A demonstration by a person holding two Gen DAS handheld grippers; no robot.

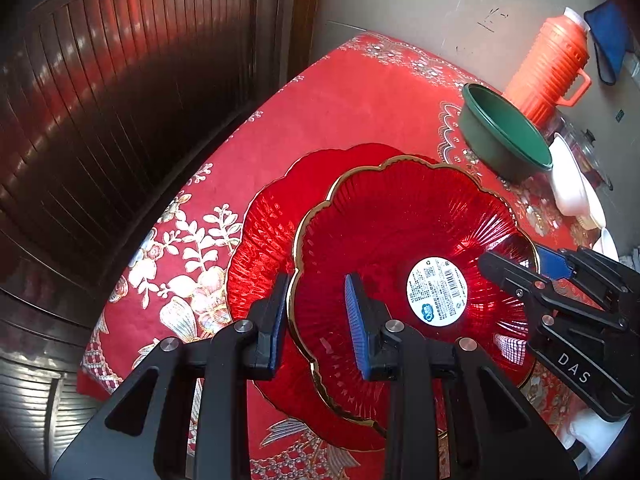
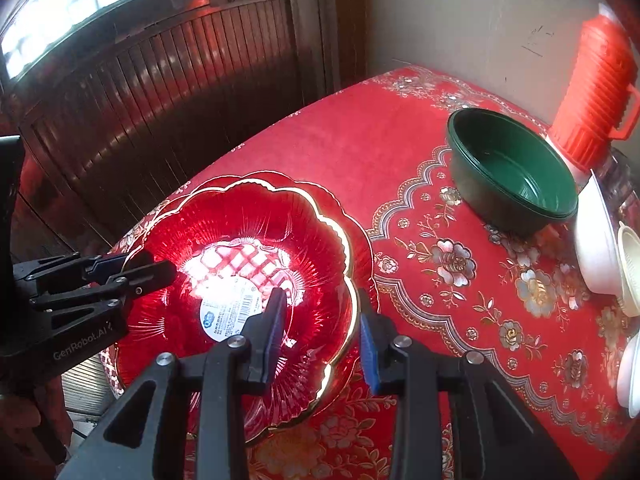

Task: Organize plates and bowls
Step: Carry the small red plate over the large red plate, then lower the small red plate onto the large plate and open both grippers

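Two grippers hold one red plate (image 1: 400, 232) by opposite rims, just above a second plate (image 1: 264, 232) on the cloth (image 2: 400, 140). The left gripper (image 1: 318, 312) straddles the gold edge; whether its pads press is unclear. The right gripper (image 2: 322, 332) does likewise. Lowering level, centred, should nest them cleanly. A green bowl (image 2: 512, 168), flask (image 2: 596, 92) and white bowls (image 2: 600, 240) sit beyond; slatted door (image 2: 160, 100) behind.

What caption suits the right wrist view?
Both tongs straddle opposite rims of the upper red glass plate, above a second red plate; green bowl behind.
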